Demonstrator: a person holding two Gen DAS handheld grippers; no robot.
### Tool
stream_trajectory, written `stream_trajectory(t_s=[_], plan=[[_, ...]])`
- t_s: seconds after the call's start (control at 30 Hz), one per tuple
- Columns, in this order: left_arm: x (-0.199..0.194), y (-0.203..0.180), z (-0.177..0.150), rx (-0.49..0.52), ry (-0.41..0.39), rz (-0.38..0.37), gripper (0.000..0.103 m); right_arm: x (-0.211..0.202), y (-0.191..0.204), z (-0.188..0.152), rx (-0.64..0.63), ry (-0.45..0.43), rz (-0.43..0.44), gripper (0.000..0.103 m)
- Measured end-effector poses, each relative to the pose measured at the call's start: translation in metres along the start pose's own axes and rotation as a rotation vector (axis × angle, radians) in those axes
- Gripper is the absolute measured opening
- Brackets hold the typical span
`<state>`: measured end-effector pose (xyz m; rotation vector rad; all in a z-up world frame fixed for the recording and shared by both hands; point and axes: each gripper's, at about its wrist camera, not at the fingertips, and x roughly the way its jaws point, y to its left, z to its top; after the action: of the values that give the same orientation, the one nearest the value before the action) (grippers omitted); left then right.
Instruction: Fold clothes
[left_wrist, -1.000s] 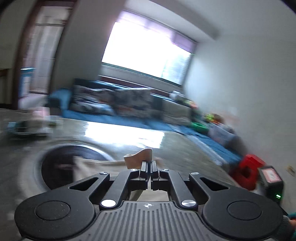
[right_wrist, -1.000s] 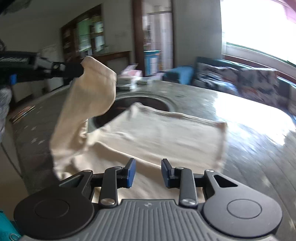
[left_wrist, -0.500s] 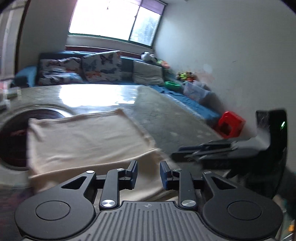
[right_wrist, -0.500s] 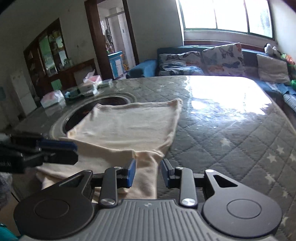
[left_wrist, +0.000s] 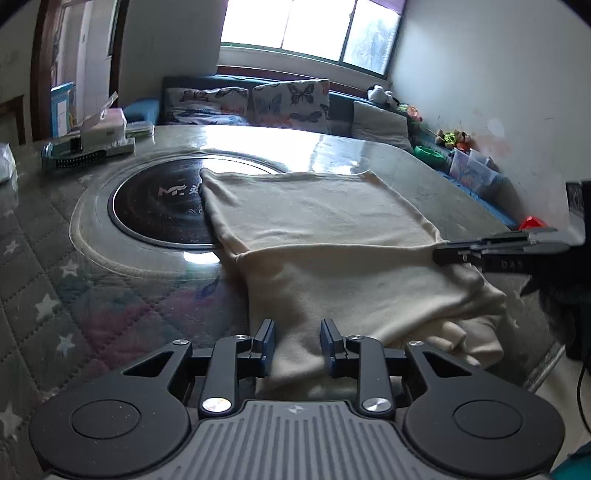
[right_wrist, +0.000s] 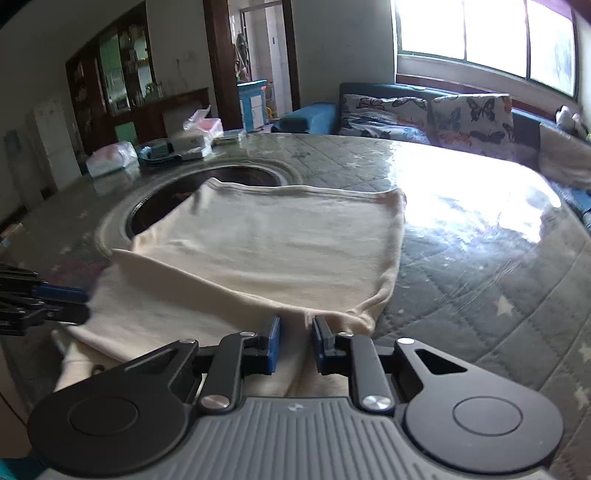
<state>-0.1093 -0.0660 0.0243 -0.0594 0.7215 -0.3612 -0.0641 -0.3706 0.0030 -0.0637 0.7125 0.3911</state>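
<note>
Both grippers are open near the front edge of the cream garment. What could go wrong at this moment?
1. The near part of the cream garment hangs over the table edge in bunched folds; if ungripped, it may slide off.
2. The right gripper stands at a wrinkled seam, so closing there may pinch extra layers and spoil the fold.
3. The garment's far corner lies over the dark round inset; pulling could drag it unevenly.
</note>
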Motion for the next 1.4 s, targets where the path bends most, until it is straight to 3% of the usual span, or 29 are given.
stream_trajectory(t_s=[0.13, 0.3, 0.4, 0.57, 0.9, 1.3, 1.4], plan=[[-0.004, -0.001, 0.017, 0.009, -0.041, -0.016, 0.029, -0.013, 0.003, 0.006, -0.034, -0.041, -0.037, 0.018], [0.019, -0.009, 0.041, 0.023, -0.069, -0.046, 0.029, -0.019, 0.015, 0.013, -0.101, -0.068, 0.004, 0.018], [0.039, -0.010, 0.045, 0.030, -0.036, -0.027, 0.029, -0.008, 0.022, 0.011, -0.139, -0.043, 0.018, 0.018], [0.045, -0.007, 0.040, 0.052, -0.006, -0.006, 0.029, 0.006, 0.020, 0.003, -0.172, 0.006, 0.023, 0.017], [0.024, -0.015, 0.017, 0.173, -0.006, 0.008, 0.030, -0.024, 0.031, -0.018, -0.287, 0.039, 0.071, 0.018], [0.008, -0.034, -0.001, 0.287, -0.021, -0.023, 0.033, -0.034, 0.034, -0.023, -0.306, 0.017, 0.049, 0.018], [0.003, -0.037, -0.002, 0.322, -0.023, -0.025, 0.033, -0.037, 0.042, -0.017, -0.320, -0.004, 0.078, 0.018]])
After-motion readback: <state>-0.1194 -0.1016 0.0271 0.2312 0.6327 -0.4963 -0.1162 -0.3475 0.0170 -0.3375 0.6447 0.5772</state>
